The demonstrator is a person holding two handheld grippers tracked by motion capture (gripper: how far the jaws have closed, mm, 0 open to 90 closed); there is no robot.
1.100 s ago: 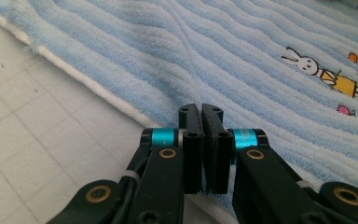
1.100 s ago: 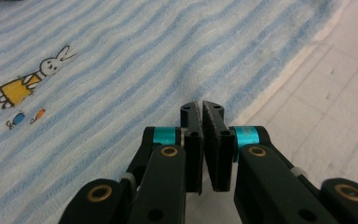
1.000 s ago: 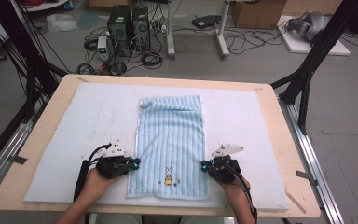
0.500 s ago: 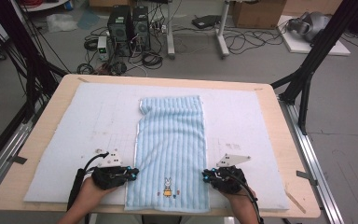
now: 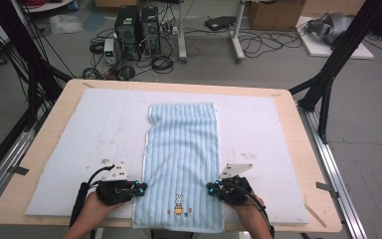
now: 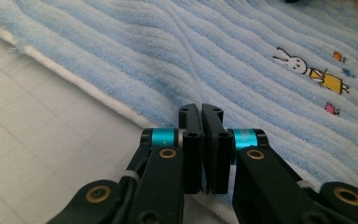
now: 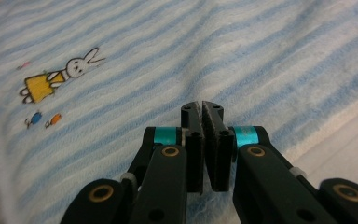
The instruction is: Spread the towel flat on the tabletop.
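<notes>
A light blue striped towel [image 5: 181,149] with a small rabbit picture [image 5: 179,203] lies lengthwise on the white mat [image 5: 89,129], its near end at the table's front edge. My left gripper [image 5: 142,188] is shut on the towel's left edge near the front. My right gripper [image 5: 210,188] is shut on the right edge opposite. In the left gripper view the gripper [image 6: 201,109] has its jaws pressed together over the towel's [image 6: 214,51] white hem. In the right gripper view the gripper [image 7: 201,106] is likewise closed on the towel [image 7: 261,56], with the rabbit [image 7: 74,67] to its left.
The mat covers most of the wooden table [image 5: 308,174]. Black frame posts [image 5: 328,79] stand at both sides. Computer towers [image 5: 137,25] and cables lie on the floor beyond the far edge.
Both grippers have drawn back toward the table's front edge with the towel's sides in them. The towel now lies longer and flatter, and the fold at its far left corner is gone.
</notes>
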